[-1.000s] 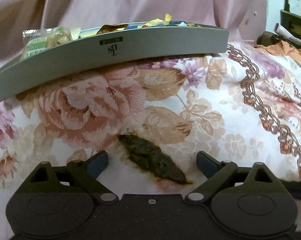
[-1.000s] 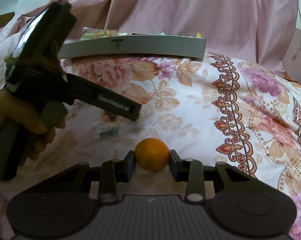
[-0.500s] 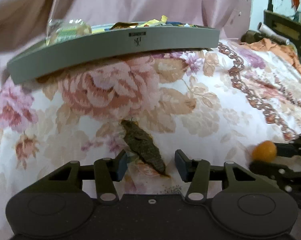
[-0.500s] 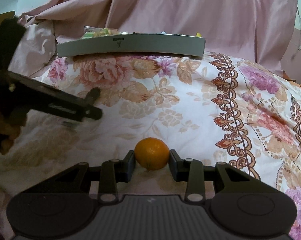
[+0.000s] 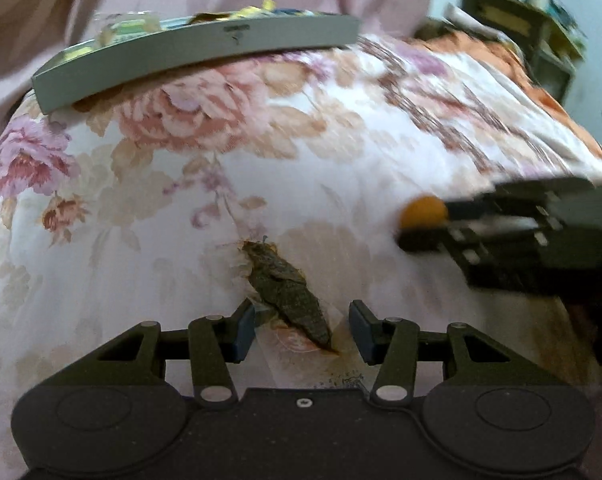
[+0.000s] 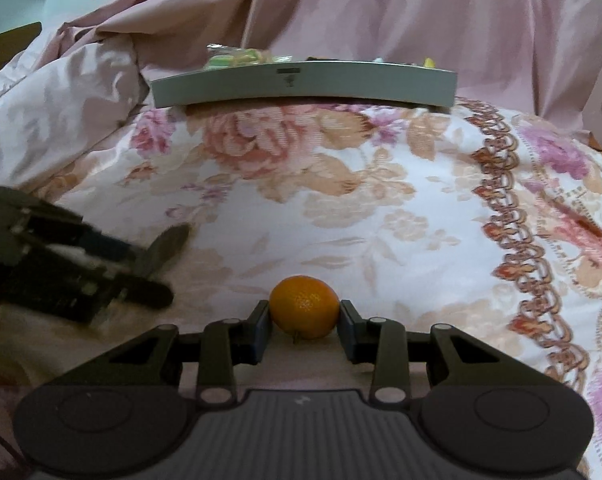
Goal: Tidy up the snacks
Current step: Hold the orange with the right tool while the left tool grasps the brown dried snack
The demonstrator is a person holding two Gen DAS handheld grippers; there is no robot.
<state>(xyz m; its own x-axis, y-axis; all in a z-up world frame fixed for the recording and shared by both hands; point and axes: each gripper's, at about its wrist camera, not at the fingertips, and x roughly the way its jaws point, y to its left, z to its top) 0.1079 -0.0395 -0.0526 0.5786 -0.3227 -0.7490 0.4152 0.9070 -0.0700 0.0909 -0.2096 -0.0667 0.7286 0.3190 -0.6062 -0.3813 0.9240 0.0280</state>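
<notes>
The right gripper is clamping a small orange fruit between its two pads, one pad pressing on each side; in its own view the fruit is sitting at the six o'clock side of the picture, over the floral bedspread. In the left wrist view that same fruit is showing at three o'clock, pinched at the tip of the right gripper, which is reaching in from the right edge.

The left gripper is holding a clear-wrapped snack packet with a dark, rough filling. Its jaws are standing partly closed, with the left pad touching the wrapper's edge and the right pad sitting just beside the packet's lower tip; the wrapper is clear and the picture blurred, so I cannot tell whether that pad is touching it. The packet is lying at six o'clock in this view, slanting from upper left to lower right. In the right wrist view the left gripper is coming in at nine o'clock, blurred.

A grey tray is resting on the bedspread at twelve o'clock, with wrapped snacks piled inside it, against pink draped fabric. In the right wrist view the tray is also lying at twelve o'clock
</notes>
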